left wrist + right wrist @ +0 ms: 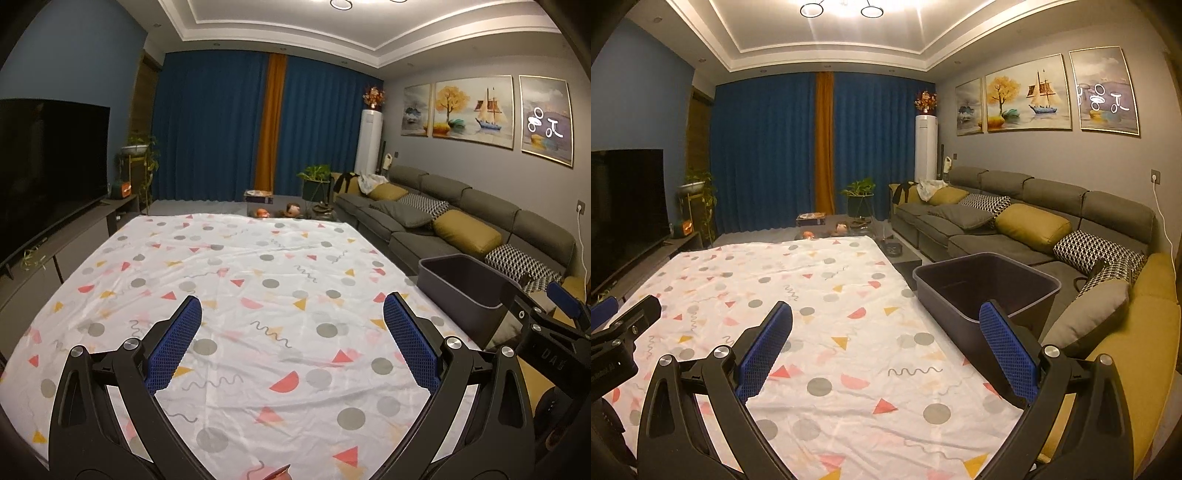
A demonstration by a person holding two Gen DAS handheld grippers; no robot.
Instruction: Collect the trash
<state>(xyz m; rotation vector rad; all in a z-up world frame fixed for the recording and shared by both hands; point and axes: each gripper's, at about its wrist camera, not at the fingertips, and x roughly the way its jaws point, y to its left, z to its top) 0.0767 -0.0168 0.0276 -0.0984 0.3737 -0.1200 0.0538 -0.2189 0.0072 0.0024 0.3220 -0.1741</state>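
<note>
A white tablecloth printed with grey dots and red and yellow triangles covers the table. A dark grey bin stands at the table's right edge, beside the sofa, and looks empty inside. My left gripper hovers open over the near middle of the cloth with nothing between its blue pads. My right gripper is open too and holds nothing, with its right finger in front of the bin's near wall. A small reddish-brown object peeks in at the bottom edge of the left wrist view, mostly hidden.
A grey sofa with yellow and patterned cushions runs along the right. A television on a low cabinet lines the left. Beyond the table's far edge lie small items, a box and potted plants before blue curtains.
</note>
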